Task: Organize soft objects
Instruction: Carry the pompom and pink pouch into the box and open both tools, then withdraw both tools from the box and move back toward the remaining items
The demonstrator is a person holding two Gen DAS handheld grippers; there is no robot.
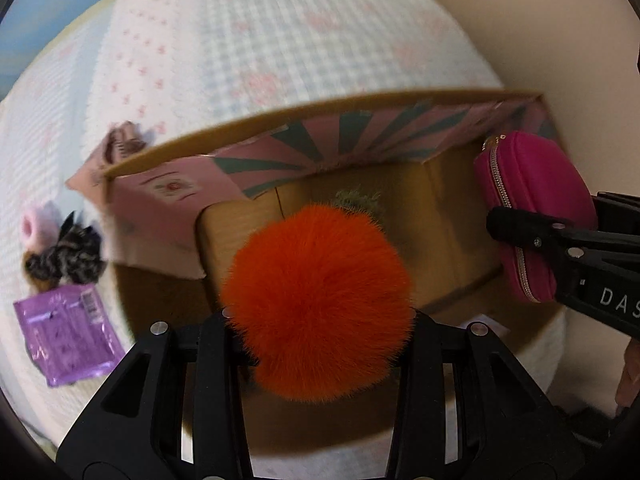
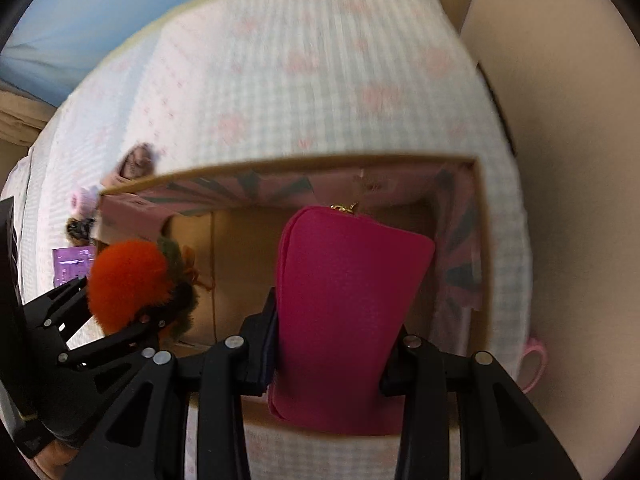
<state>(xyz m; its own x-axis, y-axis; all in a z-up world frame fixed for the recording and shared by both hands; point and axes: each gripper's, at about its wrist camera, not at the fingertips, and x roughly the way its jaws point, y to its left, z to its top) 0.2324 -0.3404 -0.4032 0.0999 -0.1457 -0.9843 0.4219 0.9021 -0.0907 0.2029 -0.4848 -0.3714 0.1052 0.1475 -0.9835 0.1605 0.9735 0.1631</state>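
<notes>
An open cardboard box [image 1: 360,112] with pink and teal flaps sits on a checked bedspread; it also shows in the right wrist view [image 2: 320,164]. My left gripper [image 1: 320,344] is shut on an orange fluffy pompom [image 1: 316,300] with green leaves, held over the box's left side; the pompom also shows in the right wrist view [image 2: 128,284]. My right gripper [image 2: 332,364] is shut on a magenta zip pouch [image 2: 340,320], held over the box's right side; the pouch also shows in the left wrist view [image 1: 524,208].
On the bedspread [image 1: 260,40] left of the box lie a purple packet [image 1: 68,332], a dark patterned scrunchie [image 1: 64,260], a pale pink fluffy item [image 1: 38,224] and a brownish item [image 1: 124,140]. A pink loop [image 2: 534,364] lies right of the box.
</notes>
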